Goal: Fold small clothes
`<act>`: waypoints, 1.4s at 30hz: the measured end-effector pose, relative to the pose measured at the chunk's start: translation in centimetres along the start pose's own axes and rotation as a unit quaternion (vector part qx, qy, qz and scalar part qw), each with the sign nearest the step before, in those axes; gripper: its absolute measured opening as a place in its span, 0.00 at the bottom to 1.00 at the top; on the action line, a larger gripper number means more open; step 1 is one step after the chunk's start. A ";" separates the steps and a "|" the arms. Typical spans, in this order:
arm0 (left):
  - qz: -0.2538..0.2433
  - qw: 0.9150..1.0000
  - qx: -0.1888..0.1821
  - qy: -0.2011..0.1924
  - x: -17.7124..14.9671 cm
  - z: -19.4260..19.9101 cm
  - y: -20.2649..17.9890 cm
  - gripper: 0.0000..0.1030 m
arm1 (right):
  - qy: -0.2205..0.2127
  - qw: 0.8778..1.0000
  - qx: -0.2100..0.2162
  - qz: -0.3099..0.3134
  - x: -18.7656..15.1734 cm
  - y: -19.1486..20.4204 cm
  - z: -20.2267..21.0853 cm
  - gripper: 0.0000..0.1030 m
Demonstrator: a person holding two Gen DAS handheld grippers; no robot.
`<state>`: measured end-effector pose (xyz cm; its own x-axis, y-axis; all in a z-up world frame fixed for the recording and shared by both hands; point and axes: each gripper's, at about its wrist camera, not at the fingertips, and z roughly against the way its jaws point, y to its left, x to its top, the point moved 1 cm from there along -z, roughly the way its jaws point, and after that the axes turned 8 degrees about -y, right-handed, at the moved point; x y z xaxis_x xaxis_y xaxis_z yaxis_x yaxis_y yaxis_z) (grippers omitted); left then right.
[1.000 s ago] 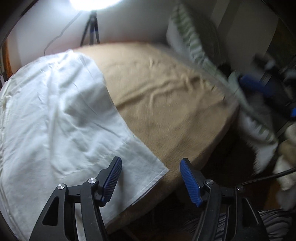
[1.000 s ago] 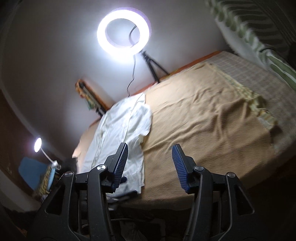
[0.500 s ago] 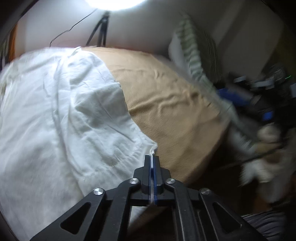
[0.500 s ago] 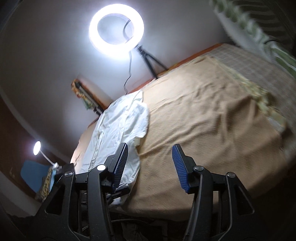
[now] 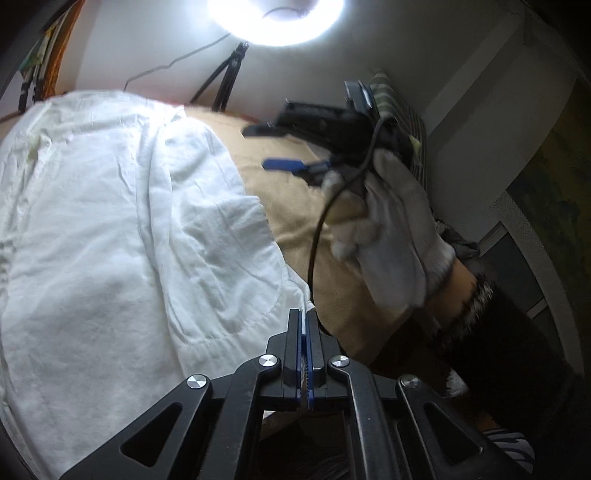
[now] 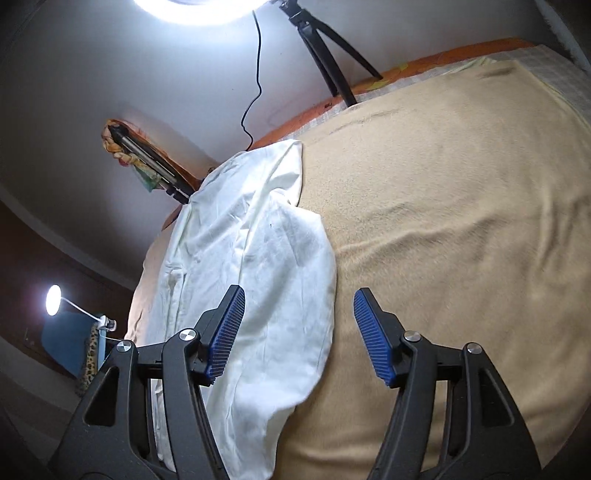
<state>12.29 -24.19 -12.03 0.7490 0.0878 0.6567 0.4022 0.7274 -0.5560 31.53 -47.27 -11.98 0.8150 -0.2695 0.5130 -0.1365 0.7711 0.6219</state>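
Now clamped: left gripper [image 5: 305, 325] newly pinching white shirt [image 5: 122, 229] hem corner; right gripper [image 6: 295, 334] opening, empty, closing in for fold.

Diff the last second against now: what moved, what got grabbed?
The left claw closed on the near corner of the white shirt. The right claw, empty and with its jaws opening, came down toward the shirt's right edge; the gloved hand carrying it now shows close in the left view. The shirt's held edge looks slightly bunched. The blanket and ring light are unchanged.
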 end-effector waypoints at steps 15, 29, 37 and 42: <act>0.090 0.994 -0.062 -0.013 0.1 2.4 1.0 0.00 | 0.032 0.999 0.026 -0.022 1.4 -0.6 -6.3 0.63; 0.121 0.988 -0.097 -0.019 -0.2 2.3 1.0 0.00 | 0.056 0.992 -0.070 0.087 3.6 5.3 -5.1 0.05; 0.141 0.984 -0.103 -0.044 -0.2 5.4 3.0 0.00 | 0.082 0.958 -0.172 0.212 4.2 13.1 -6.8 0.05; 0.151 0.984 -0.076 -0.057 -1.3 8.6 5.5 0.00 | 0.091 0.947 -0.189 0.243 3.2 17.1 -9.1 0.05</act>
<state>8.95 -14.42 -11.56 0.7860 0.3657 0.4984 0.2521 0.5466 -0.7985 36.97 -29.69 -5.11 0.7958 0.2463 0.5532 -0.3365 0.9394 0.0659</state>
